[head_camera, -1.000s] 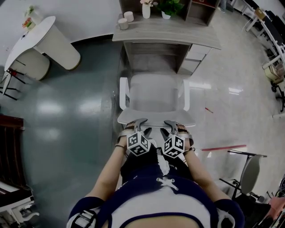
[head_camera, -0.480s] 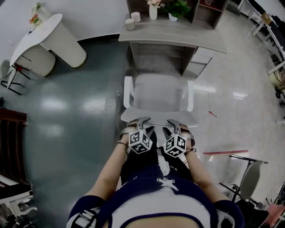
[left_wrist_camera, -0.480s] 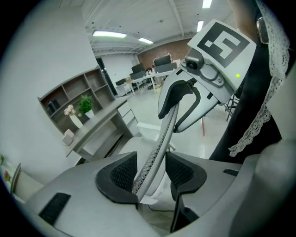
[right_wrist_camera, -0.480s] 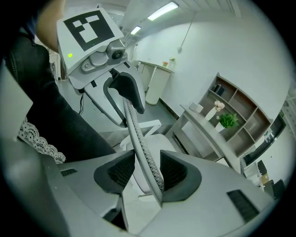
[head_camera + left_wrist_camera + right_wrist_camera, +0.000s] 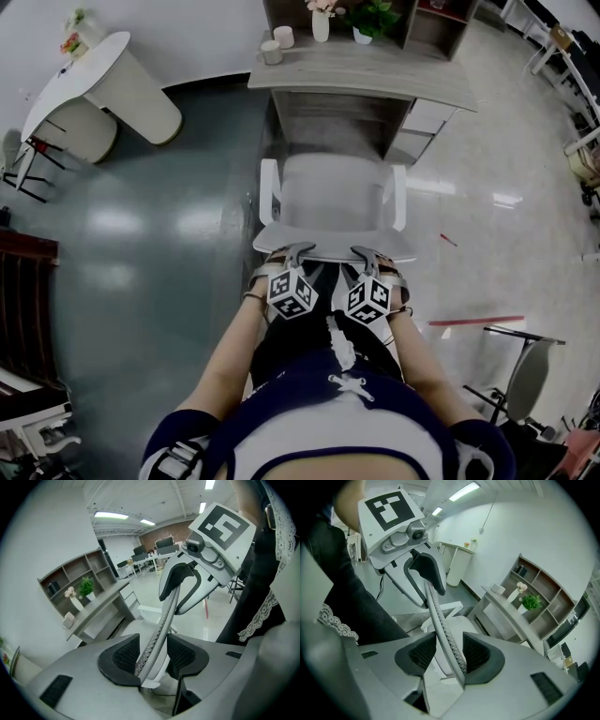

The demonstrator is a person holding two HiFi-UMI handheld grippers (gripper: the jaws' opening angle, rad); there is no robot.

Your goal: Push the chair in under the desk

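A white chair [image 5: 333, 197] stands facing the grey desk [image 5: 375, 77], its seat front at the desk's opening. Both grippers straddle the top edge of the mesh backrest [image 5: 333, 247] from behind. The left gripper [image 5: 292, 253] has the backrest edge [image 5: 161, 620] between its pads, with a gap still showing on one side; its jaws are closing slightly. The right gripper [image 5: 367, 255] also has the backrest edge [image 5: 436, 611] between its pads; its jaws are opening and one pad stands clear of the mesh. Each gripper view shows the other gripper farther along the edge.
On the desk stand two cups [image 5: 272, 52], a vase [image 5: 321, 23] and a plant [image 5: 373, 17] by a shelf unit. A round white table [image 5: 94, 84] is at the far left, a dark chair [image 5: 23, 309] at the left and another chair [image 5: 520, 361] at the right. A red strip [image 5: 473, 321] lies on the floor.
The chair back and both grippers sit slightly nearer the desk than a second ago. Both grippers have stayed astride the backrest's top edge.
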